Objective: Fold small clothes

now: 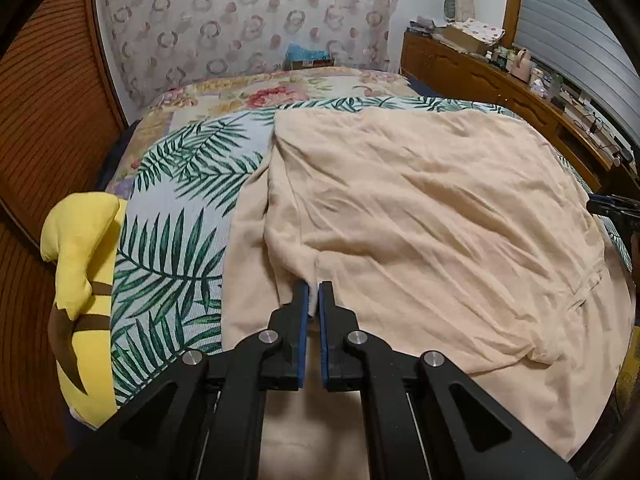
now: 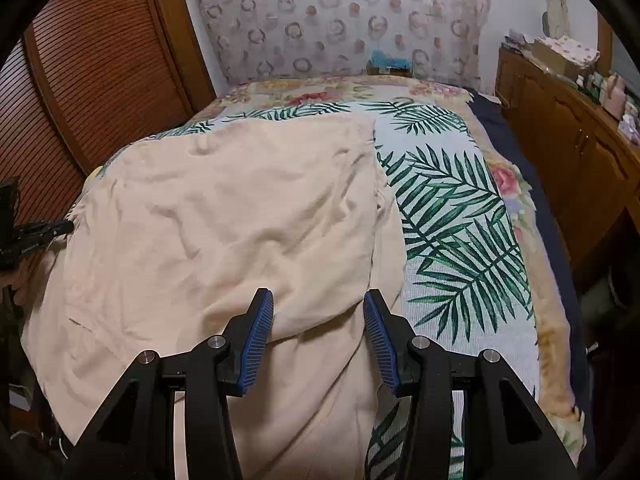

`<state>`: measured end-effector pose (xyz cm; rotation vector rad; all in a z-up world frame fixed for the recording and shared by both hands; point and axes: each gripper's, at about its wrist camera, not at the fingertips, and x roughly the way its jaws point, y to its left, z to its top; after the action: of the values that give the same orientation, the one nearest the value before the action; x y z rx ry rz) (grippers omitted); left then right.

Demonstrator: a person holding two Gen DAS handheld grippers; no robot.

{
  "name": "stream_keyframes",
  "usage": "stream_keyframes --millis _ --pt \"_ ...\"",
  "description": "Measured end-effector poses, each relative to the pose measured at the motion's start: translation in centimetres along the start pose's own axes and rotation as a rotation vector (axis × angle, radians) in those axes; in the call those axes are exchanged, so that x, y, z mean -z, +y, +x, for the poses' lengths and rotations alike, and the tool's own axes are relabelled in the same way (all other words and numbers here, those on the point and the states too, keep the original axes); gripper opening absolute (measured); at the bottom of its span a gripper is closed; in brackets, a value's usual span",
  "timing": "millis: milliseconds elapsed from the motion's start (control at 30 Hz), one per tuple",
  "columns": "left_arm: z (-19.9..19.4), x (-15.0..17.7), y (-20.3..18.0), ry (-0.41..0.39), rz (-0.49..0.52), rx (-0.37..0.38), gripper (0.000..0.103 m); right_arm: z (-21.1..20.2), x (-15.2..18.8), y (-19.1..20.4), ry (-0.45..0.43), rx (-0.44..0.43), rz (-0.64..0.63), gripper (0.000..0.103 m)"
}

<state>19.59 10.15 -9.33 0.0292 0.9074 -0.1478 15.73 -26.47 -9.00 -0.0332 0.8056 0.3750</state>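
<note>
Left tongs: the left gripper point(image 1: 314, 286) has its blue-padded fingers drawn close, pinching a fold of the peach garment point(image 1: 420, 216) between the tips; the pinched cloth is only partly visible in the narrow gap.
Right tongs: the right gripper point(image 2: 319, 300) stands wide apart, holding nothing, its blue pads point(image 2: 256, 344) either side of a rounded fold of the same peach garment point(image 2: 224, 216).
Garment: it lies crumpled ahead of both tongs, spread over the palm-leaf bedspread point(image 1: 168, 216); its near edge runs under the tongs and is cut off by the frame, so its full shape cannot be told.
Left of the left tongs: a yellow plush toy point(image 1: 80, 280) with brown stripes, partly cut off at the edge.
Right of the right tongs: bare palm-leaf bedspread point(image 2: 452, 216), then a wooden cabinet point(image 2: 560, 144).
Far ahead: a floral curtain point(image 1: 248, 20) behind the bed.
Cabinet top: small cluttered items, too small to name.
Edges: each view shows a dark sliver of the other tongs, blurred.
</note>
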Motion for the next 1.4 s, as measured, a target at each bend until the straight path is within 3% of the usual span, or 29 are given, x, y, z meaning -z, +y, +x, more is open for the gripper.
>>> stream_keyframes --millis 100,167,233,300,467,733,1133,1400 --pt "0.1 0.0 0.1 0.003 -0.002 0.004 0.006 0.7 -0.5 0.1 0.013 0.024 -0.005 0.042" --pt "0.0 0.0 0.1 0.0 0.001 0.007 0.006 0.9 -0.9 0.4 0.013 0.035 -0.017 0.03" --pt "-0.4 0.0 -0.1 -0.017 0.009 0.0 0.005 1.1 -1.1 0.8 0.012 0.049 -0.041 0.007" --pt "-1.4 -0.2 -0.3 -0.055 0.015 -0.013 0.005 0.7 -1.3 1.2 -0.009 0.05 -0.063 0.004" --pt "-4.0 -0.9 -0.7 -0.13 0.016 -0.001 0.005 -1.2 -1.6 2.0 -0.083 0.062 -0.095 0.004" --pt "-5.9 -1.9 -1.1 -0.182 0.035 -0.002 0.005 -3.1 -2.1 2.9 -0.161 0.051 -0.115 0.004" --pt "-5.4 -1.4 -1.4 -0.16 0.05 -0.005 0.005 -1.1 -2.7 1.6 -0.093 0.021 -0.08 0.004" --pt "-6.8 -1.2 -0.8 -0.195 0.016 0.012 0.005 -3.4 -3.0 3.0 -0.147 -0.026 -0.115 0.003"
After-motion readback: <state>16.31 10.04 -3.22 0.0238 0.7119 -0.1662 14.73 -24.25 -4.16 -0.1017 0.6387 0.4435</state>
